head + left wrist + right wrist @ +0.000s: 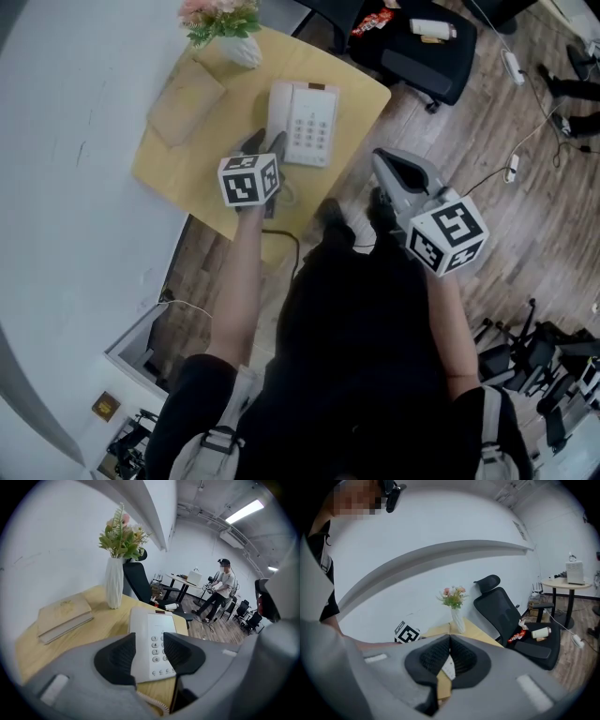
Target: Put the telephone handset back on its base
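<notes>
The handset was seen lying on its base, lengthwise just ahead of the open, empty left gripper; the closed right gripper was found farther off

The right tongs, tips together and empty, face a flower vase and office chair.

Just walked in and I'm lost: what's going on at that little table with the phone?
A person holds a gripper in each hand above a wooden table. The left gripper hangs at the near edge of the white telephone, jaws apart, gripping nothing. The handset appears to lie on the base's left side. The right gripper is off to the side, jaws together, empty.
</notes>
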A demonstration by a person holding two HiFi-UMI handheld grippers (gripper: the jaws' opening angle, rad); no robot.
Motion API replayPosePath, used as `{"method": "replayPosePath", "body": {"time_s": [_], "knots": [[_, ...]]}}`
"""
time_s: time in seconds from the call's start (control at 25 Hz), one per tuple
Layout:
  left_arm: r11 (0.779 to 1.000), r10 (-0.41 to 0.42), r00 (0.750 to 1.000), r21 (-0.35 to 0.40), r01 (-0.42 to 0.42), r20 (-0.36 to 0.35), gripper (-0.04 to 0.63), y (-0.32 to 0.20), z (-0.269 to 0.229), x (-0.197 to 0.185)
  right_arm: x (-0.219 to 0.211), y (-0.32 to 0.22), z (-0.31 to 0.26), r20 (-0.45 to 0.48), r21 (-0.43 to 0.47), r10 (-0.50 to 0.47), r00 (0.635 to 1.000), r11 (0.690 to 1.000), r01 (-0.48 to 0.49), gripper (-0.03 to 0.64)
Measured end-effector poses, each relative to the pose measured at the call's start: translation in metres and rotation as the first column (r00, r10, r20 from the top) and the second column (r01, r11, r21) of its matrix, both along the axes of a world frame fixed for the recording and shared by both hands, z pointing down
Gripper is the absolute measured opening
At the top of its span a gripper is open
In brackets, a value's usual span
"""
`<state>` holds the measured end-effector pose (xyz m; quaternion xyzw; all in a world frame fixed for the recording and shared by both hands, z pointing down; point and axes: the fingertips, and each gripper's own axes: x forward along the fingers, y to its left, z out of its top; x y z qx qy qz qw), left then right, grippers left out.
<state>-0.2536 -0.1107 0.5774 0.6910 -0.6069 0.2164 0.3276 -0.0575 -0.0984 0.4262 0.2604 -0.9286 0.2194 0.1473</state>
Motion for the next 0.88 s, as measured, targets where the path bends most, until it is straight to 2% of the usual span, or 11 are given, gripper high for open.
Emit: {"method": "replayPosePath", "body": {"time_s": [0.28, 0.48, 0.64, 0.76, 0.88], "knots": [[0.996, -0.067, 0.998, 0.051, 0.067, 0.009, 0.175, 0.029, -0.030, 0.010, -0.014, 0.002, -0.021, 0.045, 0.044, -0.113, 0.993, 0.993, 0.111, 0.003], [0.985, -0.146, 0.989, 0.095, 0.146, 0.000, 0.166, 0.043, -0.056, 0.022, -0.019, -0.002, -0.036, 0.046, 0.086, -0.206, 0.977, 0.976, 0.202, 0.003], [0.965, -0.220, 0.975, 0.140, 0.220, -0.010, 0.156, 0.055, -0.078, 0.033, -0.017, 0.004, -0.040, 0.035, 0.105, -0.292, 0.956, 0.952, 0.287, 0.003], [0.940, -0.292, 0.956, 0.180, 0.290, -0.015, 0.146, 0.066, -0.096, 0.042, -0.014, 0.005, -0.042, 0.036, 0.115, -0.362, 0.931, 0.927, 0.356, 0.003], [0.918, -0.338, 0.941, 0.208, 0.336, -0.027, 0.137, 0.080, -0.114, 0.057, -0.002, 0.007, -0.045, 0.013, 0.123, -0.389, 0.921, 0.915, 0.385, 0.003]]}}
